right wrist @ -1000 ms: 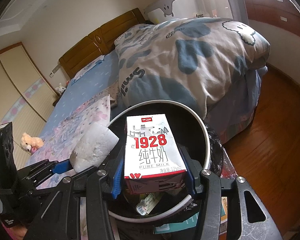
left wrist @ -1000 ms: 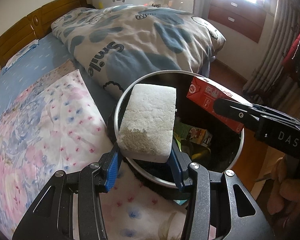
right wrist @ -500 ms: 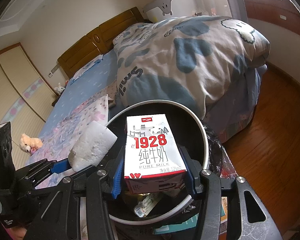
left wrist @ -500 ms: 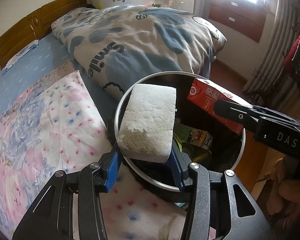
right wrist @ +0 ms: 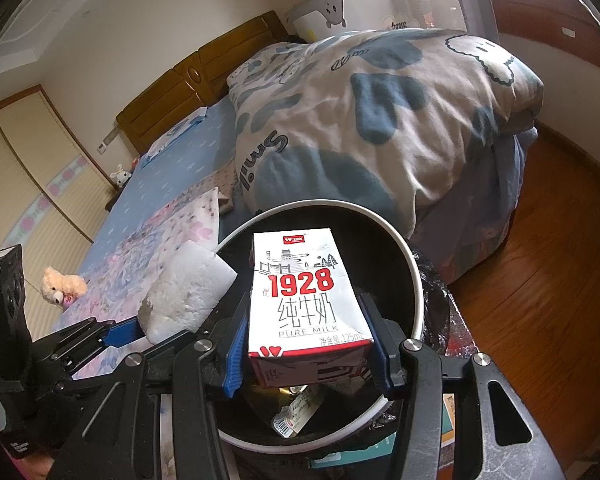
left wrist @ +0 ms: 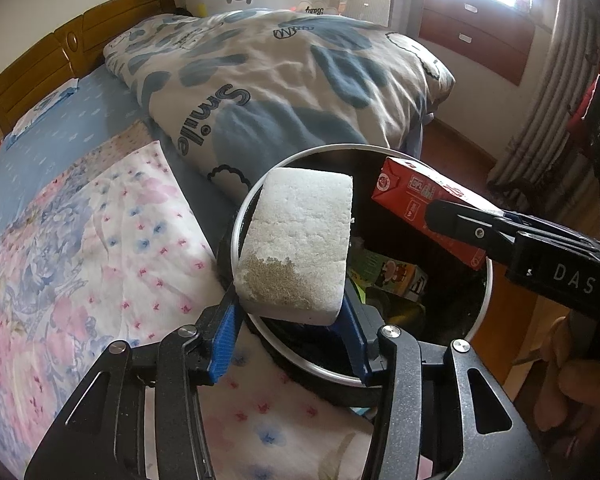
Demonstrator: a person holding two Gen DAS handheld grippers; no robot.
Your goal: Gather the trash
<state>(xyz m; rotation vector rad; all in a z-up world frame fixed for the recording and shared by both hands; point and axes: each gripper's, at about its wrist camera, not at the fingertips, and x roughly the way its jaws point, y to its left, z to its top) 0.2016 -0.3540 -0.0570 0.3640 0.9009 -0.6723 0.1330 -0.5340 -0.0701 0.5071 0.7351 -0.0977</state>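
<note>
1. Left wrist view: left claw (left wrist: pixel 290 330) has its blue pads on the sides of a white rectangular foam block with a crumbly brownish patch (left wrist: pixel 298 242). Jaws have just been opening a little, but the block sits between them, not dropped.
2. Block hangs over the near-left rim of the round black trash bin with a white ring rim (left wrist: pixel 485 300), partly over the opening, partly over the rim.
3. Right wrist view: right claw (right wrist: pixel 306 354) is clamped on a small white-and-red "1928" pure-milk carton (right wrist: pixel 305 306), held upright over the middle of the bin mouth.
4. Step in hand, my read: let both pieces go into the bin. Carton is well placed, so spreading the jaws should drop it straight in.
5. Foam block is the risk. Push it further over the opening before fully releasing, or it may tip off the rim onto the floral pink-and-blue sheet (left wrist: pixel 100 248) on the bed.
6. Only the left view shows the carton's red side (left wrist: pixel 420 204) and a green printed box (left wrist: pixel 392 276) already in the bin.
7. Only the right view shows the carton's front print, a labelled wrapper (right wrist: pixel 296 412) at the bin bottom, a cream plush bear (right wrist: pixel 62 286) on the bed and the wooden floor (right wrist: pixel 540 280).
</note>
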